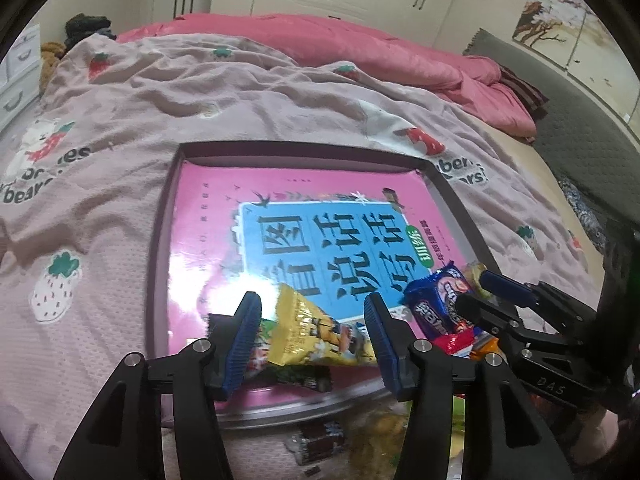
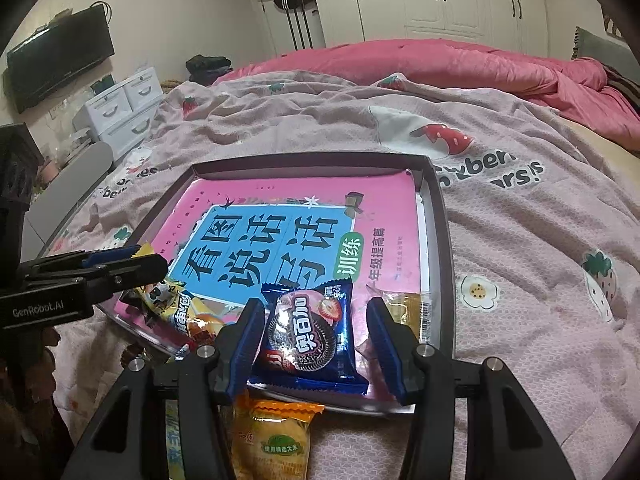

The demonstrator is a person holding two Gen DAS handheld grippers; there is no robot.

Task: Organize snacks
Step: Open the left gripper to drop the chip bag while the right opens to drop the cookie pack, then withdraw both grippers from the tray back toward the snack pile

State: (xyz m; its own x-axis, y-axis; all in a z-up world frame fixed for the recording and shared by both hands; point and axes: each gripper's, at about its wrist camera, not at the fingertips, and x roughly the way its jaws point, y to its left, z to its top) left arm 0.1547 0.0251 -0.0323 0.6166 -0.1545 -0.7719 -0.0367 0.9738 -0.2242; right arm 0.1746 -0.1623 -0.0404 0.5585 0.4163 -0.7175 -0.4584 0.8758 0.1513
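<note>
A dark-rimmed tray (image 1: 304,148) (image 2: 312,158) lies on the bed with a pink and blue book (image 1: 280,240) (image 2: 280,248) flat inside it. At its near edge a yellow snack packet (image 1: 316,332) (image 2: 168,300) rests on the book between the fingers of my left gripper (image 1: 312,320) (image 2: 148,258), which is open. A blue cookie packet (image 2: 308,332) (image 1: 440,300) lies to the right of it, between the pads of my open right gripper (image 2: 316,320) (image 1: 474,292), with a gap on each side. Neither packet is lifted.
A gold packet (image 2: 408,308) and a red one (image 1: 456,340) also sit at the tray's near edge. An orange-topped packet (image 2: 276,440) and a dark brown one (image 1: 320,440) lie on the pink strawberry blanket (image 1: 120,240) in front of the tray. A red quilt (image 2: 440,64) is bunched behind.
</note>
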